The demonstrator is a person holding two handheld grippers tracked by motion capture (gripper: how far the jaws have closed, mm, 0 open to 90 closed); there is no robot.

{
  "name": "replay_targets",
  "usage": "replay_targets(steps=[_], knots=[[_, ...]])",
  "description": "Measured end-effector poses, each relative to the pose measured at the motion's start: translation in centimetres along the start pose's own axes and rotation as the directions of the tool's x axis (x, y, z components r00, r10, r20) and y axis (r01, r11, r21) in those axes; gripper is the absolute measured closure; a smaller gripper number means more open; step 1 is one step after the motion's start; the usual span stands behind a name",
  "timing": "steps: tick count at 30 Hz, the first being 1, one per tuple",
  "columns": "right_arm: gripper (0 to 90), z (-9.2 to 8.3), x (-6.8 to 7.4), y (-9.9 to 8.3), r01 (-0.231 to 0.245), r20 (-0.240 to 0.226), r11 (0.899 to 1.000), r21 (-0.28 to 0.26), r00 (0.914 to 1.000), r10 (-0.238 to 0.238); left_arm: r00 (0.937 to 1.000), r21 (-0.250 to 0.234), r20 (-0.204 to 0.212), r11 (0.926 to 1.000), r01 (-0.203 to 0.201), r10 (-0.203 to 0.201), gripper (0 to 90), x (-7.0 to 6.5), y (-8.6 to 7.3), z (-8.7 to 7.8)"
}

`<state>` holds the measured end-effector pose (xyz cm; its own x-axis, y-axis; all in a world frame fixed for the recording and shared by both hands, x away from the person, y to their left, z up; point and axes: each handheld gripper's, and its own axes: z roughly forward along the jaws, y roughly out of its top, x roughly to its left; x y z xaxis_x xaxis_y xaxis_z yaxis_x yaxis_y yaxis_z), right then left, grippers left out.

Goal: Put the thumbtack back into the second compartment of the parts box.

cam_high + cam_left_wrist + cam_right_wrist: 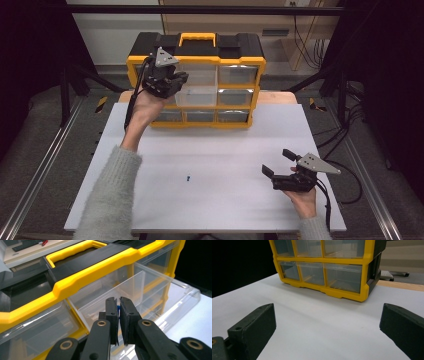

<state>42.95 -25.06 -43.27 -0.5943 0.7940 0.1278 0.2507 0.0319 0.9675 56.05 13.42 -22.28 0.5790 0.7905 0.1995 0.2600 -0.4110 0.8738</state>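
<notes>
A yellow and black drawer organizer (197,60) with clear drawers stands at the back of the white table (210,200). One middle drawer (140,290) is pulled out. My left gripper (181,78) hovers over that open drawer (199,95). In the left gripper view its jaws (118,301) are shut on a small blue piece (118,308), mostly hidden between the pads. Another small blue piece (188,177) lies on the table near the middle. My right gripper (278,162) rests low at the right front, open with nothing between its jaws (327,317), facing the organizer (322,290).
The organizer's yellow handle (72,251) sits on its black top. A wooden edge (280,96) shows behind the white board. Metal rails (45,165) run along both sides of the table, and cables (345,180) trail at the right.
</notes>
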Motion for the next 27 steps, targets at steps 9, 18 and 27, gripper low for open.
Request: replay_targets(steps=[9,18,27], knots=[[1.2,0.0,0.0,0.0,0.001,-0.002,1.0,-0.001,1.0,-0.001,1.0,0.02,-0.006,0.9998,0.001,0.0,83.9,0.1,-0.2,0.5],[1.2,0.0,0.0,0.0,0.001,-0.001,1.0,-0.002,1.0,-0.001,0.9999,0.047,-0.015,0.9989,-0.005,0.005,83.8,0.1,-0.2,1.2],[1.2,0.0,0.0,0.0,0.003,-0.004,1.0,-0.006,1.0,-0.003,0.9995,0.066,-0.022,0.9976,-0.021,0.022,82.8,0.2,-0.1,1.3]])
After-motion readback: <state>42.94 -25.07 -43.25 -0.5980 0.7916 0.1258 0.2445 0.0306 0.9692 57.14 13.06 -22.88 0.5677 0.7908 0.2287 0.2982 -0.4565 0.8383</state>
